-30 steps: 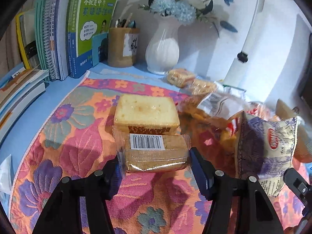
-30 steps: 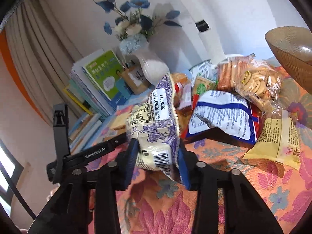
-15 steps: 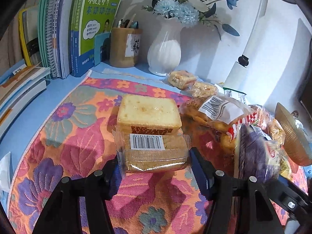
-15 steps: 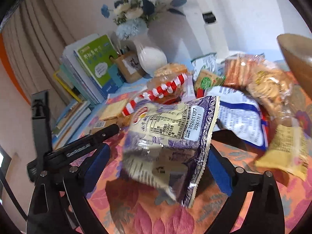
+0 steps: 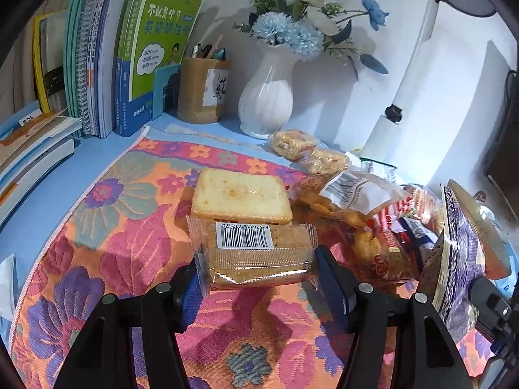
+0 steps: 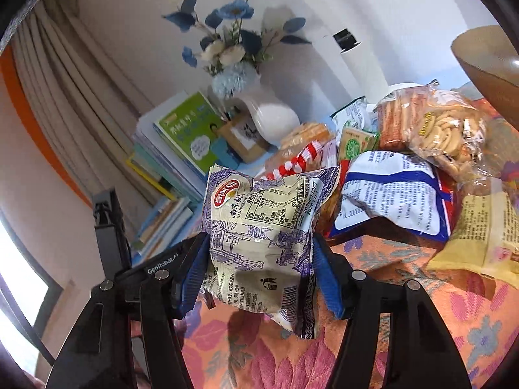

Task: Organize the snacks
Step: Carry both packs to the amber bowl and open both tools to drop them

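Flowered cloth (image 5: 107, 227) covers the surface. Left gripper (image 5: 258, 283) pinches a wrapped cake (image 5: 256, 256), fingers (image 5: 189, 291) pressed on its ends, just in front of an unwrapped-looking cake slab (image 5: 240, 196). Right gripper (image 6: 259, 275) has just been closing; its fingers (image 6: 326, 278) squeeze a purple snack bag (image 6: 259, 230).

Risk: slack bag slipping. Snack pile (image 6: 389, 191) crowds the right; books (image 5: 97, 74) and vase (image 5: 267, 100) bound the back. Open cloth lies near-left.

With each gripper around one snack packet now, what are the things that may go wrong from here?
1. The right gripper, whose jaws were just closing, squeezes only the soft purple bag at its middle; it may crush the contents or slip.
2. The left gripper holds the wrapped cake beside the bare-looking cake slice; moving may push it.
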A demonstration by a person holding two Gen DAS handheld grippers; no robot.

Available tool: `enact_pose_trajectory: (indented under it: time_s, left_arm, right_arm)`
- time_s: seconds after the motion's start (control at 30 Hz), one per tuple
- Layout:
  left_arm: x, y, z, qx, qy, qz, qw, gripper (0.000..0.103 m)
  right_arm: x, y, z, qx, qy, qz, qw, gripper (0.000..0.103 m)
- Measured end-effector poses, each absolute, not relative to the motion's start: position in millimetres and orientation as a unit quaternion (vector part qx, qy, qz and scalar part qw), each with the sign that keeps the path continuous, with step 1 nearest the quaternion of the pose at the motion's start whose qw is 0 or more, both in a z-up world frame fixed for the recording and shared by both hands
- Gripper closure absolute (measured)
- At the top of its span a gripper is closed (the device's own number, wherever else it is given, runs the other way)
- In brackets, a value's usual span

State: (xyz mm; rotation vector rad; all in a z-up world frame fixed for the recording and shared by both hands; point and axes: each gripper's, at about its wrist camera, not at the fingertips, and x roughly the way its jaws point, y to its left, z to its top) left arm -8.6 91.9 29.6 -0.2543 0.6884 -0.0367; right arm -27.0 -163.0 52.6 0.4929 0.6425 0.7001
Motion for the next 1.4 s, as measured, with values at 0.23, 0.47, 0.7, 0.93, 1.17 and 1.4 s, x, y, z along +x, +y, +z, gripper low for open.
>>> enact_pose_trajectory:
  time_s: [0.23, 0.47, 0.7, 0.93, 1.17, 1.4]
  left_arm:
    - [-13.8, 89.9, 36.0, -0.119, 0.318, -0.02, 0.94, 0.041]
    - [-22.2, 84.5, 65.6, -0.133, 0.306, -0.03, 0.942, 0.041]
    - [2.8, 27.3, 134.6, -0.106, 0.27, -0.069, 0.955, 0.041]
    - [43.4, -68.0, 170.9, -0.095, 0.255, -0.15, 0.951, 0.041]
    - [64.5, -169.3, 176.9, -0.065, 0.257, -0.236, 0.935, 0.041]
    - [80.9, -230.8, 149.6, -0.037, 0.294, -0.284, 0.912, 0.041]
  right_arm:
    - [-35.8, -183.9, 60.2, 0.279, 0.262, 0.327, 0.864, 0.042]
    - [-31.6, -223.9, 78.1, 0.345, 0.261, 0.313, 0.845, 0.042]
    - [-16.9, -279.5, 150.4, 0.331, 0.216, 0.303, 0.868, 0.042]
    - [10.6, -339.9, 193.9, 0.289, 0.217, 0.227, 0.905, 0.042]
    - [42.1, -394.8, 188.9, 0.283, 0.249, 0.166, 0.911, 0.042]
    - [55.3, -441.4, 160.8, 0.301, 0.277, 0.124, 0.904, 0.04]
